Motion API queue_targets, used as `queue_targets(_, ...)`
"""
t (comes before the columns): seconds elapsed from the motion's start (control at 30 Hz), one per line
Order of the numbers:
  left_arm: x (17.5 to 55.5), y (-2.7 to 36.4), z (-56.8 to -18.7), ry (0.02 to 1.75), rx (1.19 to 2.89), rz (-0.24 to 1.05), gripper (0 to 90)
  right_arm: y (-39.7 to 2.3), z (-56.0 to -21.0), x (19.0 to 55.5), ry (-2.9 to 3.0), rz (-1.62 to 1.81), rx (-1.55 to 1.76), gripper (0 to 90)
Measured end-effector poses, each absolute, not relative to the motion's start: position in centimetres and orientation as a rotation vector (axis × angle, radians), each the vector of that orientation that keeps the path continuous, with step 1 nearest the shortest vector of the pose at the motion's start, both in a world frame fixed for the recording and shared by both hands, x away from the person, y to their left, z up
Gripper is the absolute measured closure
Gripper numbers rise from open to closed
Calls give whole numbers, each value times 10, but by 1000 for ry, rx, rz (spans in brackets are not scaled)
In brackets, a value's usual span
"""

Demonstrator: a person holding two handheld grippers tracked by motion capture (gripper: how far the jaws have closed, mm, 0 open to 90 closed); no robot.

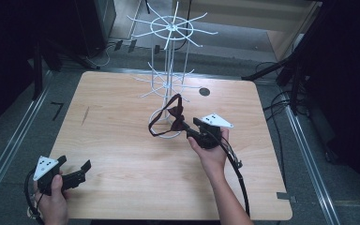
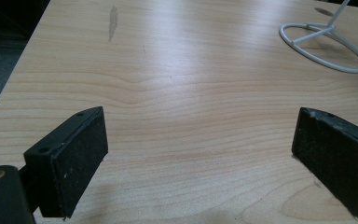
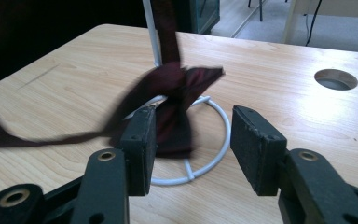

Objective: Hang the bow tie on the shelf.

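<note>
Bow tie point(image 3: 177, 88) hangs at mid-table between the half-open right tool's point(image 3: 193, 135) unpressing pads.

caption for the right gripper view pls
Right gripper open beside a dark red bow tie hanging over the white wire stand.

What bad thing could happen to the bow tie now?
1. The bow tie hangs by its strap from a hook of the rack. The right tool has opened, and the tie looks blurred, so it may be swinging and could slip off the hook.
2. The tie lies against one pad of that tool; pulling the hand away might drag it down.
3. The rack looks light and thin; a tug on the strap could tip it.
</note>
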State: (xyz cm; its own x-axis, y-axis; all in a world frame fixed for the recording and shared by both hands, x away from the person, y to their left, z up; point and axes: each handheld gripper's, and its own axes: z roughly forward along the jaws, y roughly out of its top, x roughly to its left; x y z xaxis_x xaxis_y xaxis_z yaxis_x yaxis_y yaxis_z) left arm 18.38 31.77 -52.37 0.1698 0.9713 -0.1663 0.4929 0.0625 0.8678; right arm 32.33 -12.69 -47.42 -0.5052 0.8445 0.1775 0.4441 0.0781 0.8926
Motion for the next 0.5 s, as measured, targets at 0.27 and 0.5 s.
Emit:
queue_targets(0.27,184,318,-524,1451,1561,678,39,-132,-476,320,1976,1387,1275,514)
queue_targets(0.5,184,318,-524,1451,1560,678,38,-142,-474,315,1966,1386,1261,488)
